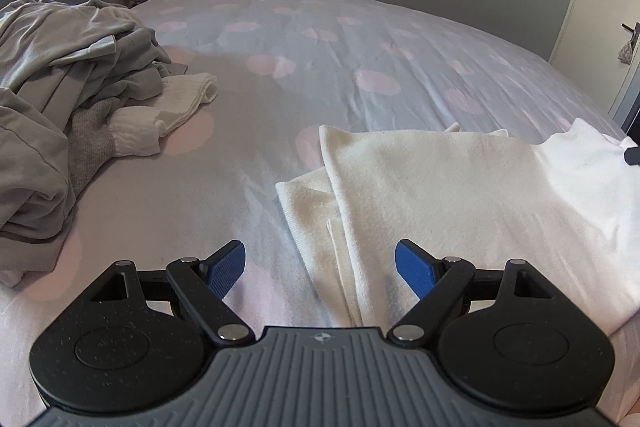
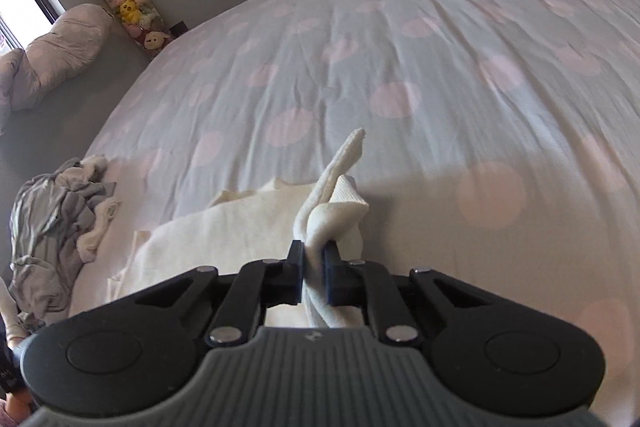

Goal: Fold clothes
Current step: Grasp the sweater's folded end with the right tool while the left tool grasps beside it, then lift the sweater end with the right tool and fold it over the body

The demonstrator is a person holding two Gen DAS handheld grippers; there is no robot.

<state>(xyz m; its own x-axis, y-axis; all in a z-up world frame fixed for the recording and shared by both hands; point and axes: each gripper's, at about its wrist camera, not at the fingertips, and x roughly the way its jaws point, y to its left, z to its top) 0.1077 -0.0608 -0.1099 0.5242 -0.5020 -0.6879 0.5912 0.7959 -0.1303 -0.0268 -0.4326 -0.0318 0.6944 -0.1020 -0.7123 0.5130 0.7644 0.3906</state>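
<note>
Here a corner of the cream garment (image 2: 256,227) is pinched in the right tongs (image 2: 314,267); its length runs leftward toward the left tongs (image 1: 320,267), spread wide, empty.

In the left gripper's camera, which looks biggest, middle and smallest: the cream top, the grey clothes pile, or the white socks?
As they look in that view:
1. Cream top, though it lies nearest the camera
2. Grey clothes pile, partly cut off by the edge
3. White socks
</note>
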